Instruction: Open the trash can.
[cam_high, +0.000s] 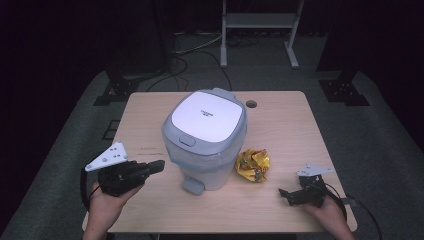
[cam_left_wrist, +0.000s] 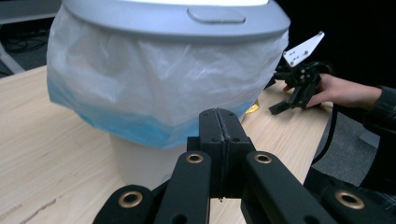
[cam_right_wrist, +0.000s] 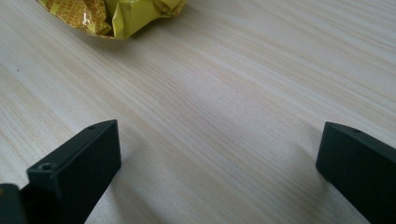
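Left gripper clenched, jaws pressed together with nothing between them, held off the table and aimed at the bin just to its right. Bin sits mid-table, lid down, white liner bag bulging under the rim. Right gripper released, jaws wide, low on the table near the crumpled yellow wrapper, which lies just right of the bin.

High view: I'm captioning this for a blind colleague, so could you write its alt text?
A lidded white pedal bin lined with a plastic bag stands mid-table, a crumpled yellow wrapper beside it. The left gripper, jaws shut, points at the bin; the right gripper, jaws open, rests near the wrapper.
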